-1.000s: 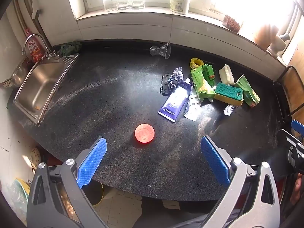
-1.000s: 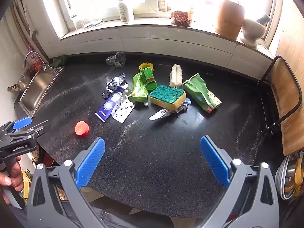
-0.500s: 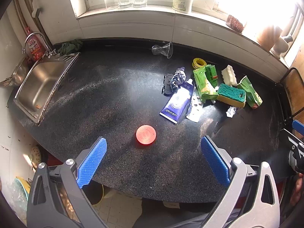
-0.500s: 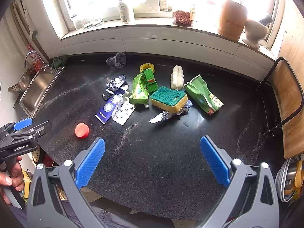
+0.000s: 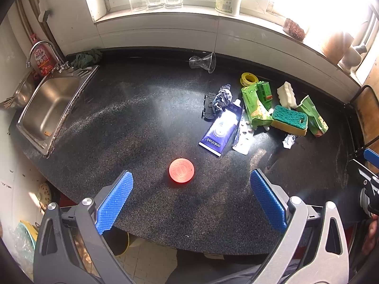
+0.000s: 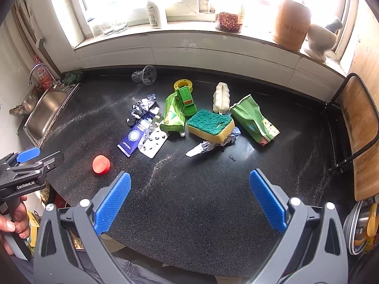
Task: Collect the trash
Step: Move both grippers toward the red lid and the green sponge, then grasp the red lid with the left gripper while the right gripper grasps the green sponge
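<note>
Left gripper (image 5: 190, 189), jaws spread wide and empty, hangs over the counter's (image 5: 132, 127) front edge; a red cap (image 5: 181, 170) lies on the counter just beyond, between its fingers. Right gripper (image 6: 189, 189), likewise wide open and empty, is over the front edge with bare counter ahead. Farther in, toward the back right, the trash is heaped: purple tube (image 6: 138, 133), blister pack (image 6: 154, 143), crumpled foil (image 6: 143, 105), green packet (image 6: 174, 114), sponge (image 6: 209, 124), green bag (image 6: 254, 120). The sink (image 5: 51, 105) at the left end holds a small orange scrap, too small to identify.
</note>
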Motion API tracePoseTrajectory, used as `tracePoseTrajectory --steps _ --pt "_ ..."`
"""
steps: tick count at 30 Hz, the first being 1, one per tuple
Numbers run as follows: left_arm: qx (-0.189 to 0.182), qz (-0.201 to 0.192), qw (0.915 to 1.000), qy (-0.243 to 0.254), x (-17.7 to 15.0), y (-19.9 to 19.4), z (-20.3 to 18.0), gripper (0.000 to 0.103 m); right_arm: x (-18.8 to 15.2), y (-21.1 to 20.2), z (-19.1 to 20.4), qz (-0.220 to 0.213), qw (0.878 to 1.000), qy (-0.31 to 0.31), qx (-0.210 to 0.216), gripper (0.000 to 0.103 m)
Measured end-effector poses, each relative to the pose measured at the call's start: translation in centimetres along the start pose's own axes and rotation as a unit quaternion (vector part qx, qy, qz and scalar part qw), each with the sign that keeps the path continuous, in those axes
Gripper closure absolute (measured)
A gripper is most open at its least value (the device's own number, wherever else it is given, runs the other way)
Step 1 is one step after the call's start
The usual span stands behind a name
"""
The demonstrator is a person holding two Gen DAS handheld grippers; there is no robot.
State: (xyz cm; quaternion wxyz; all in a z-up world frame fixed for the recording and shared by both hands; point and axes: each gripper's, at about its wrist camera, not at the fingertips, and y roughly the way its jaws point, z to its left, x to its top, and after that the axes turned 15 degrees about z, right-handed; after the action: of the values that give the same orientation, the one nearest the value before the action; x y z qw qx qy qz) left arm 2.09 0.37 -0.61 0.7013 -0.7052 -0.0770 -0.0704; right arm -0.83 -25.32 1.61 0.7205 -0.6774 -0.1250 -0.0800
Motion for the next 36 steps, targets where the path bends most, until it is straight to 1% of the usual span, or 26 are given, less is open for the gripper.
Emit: tracePoseTrajectory --steps 27,32,36 --pt "-0.003 0.008 1.0 -0.001 0.2 1.0 0.0 0.007 0.6 0.8 -0.2 0.01 1.0 -0.002 0.004 0.006" --pt "-0.01 0.013 0.9999 0.004 0.6 1.7 0.2 0.007 1.3 1.5 -1.0 0.011 1.0 -0.007 0.006 0.006" --pt "0.006 0.01 0.9997 0.021 0.5 3.6 0.6 0.007 2.7 3.3 -1.9 0.007 0.999 -0.029 0.01 0.006"
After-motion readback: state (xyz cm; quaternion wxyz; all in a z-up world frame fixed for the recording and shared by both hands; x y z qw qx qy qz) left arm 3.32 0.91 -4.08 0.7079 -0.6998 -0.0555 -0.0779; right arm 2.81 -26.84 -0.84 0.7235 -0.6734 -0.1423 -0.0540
